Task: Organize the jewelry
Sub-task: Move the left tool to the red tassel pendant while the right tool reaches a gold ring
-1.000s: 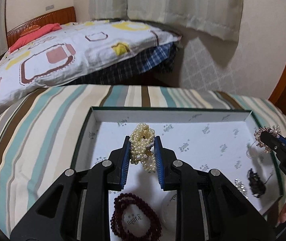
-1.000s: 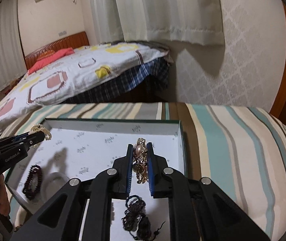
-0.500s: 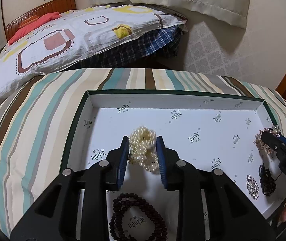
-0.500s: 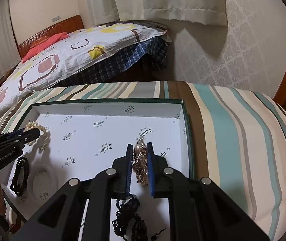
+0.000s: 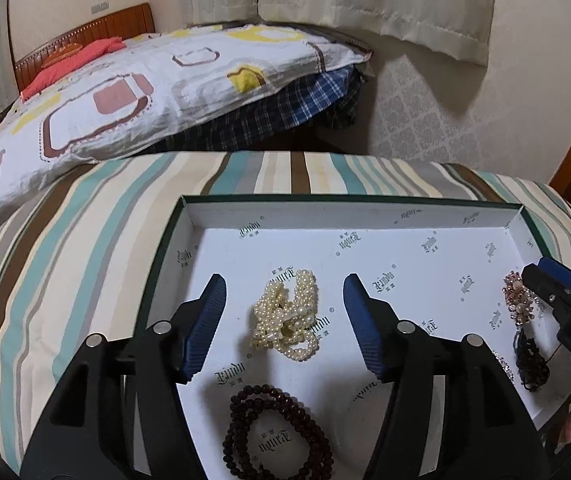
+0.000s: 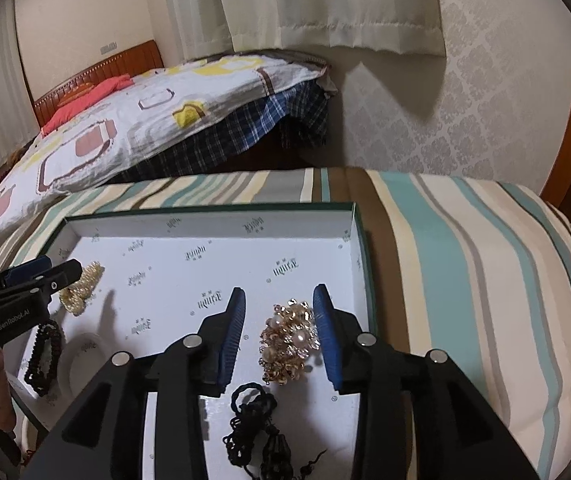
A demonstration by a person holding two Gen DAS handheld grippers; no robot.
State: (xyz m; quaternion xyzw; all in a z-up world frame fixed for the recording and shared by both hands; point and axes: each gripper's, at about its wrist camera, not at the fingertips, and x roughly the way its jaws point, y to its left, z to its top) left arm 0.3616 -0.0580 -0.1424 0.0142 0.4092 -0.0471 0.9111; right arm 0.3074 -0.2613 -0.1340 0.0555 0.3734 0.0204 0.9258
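A shallow white box (image 5: 385,216) with a green rim lies on a striped cover. My left gripper (image 5: 285,292) is open, its jaws on either side of a cream pearl bracelet (image 5: 287,314) lying on the box floor. My right gripper (image 6: 279,306) is open around a gold and pearl brooch-like piece (image 6: 289,340) lying near the box's right wall (image 6: 355,248). A dark red bead bracelet (image 5: 277,428) lies below the pearls. A black cord piece (image 6: 257,420) lies below the gold piece. The gold piece also shows in the left wrist view (image 5: 519,304), beside the right gripper's fingers (image 5: 553,288).
The striped cover (image 6: 465,264) spreads around the box. A bed with a patterned quilt (image 5: 125,92) stands behind, a curtain (image 6: 325,4) and patterned wall beyond. A round clear disc (image 6: 83,354) lies in the box near the dark beads.
Both grippers lowered into the box and opened. The pearl bracelet and the gold piece were let go and now lie on the box floor.
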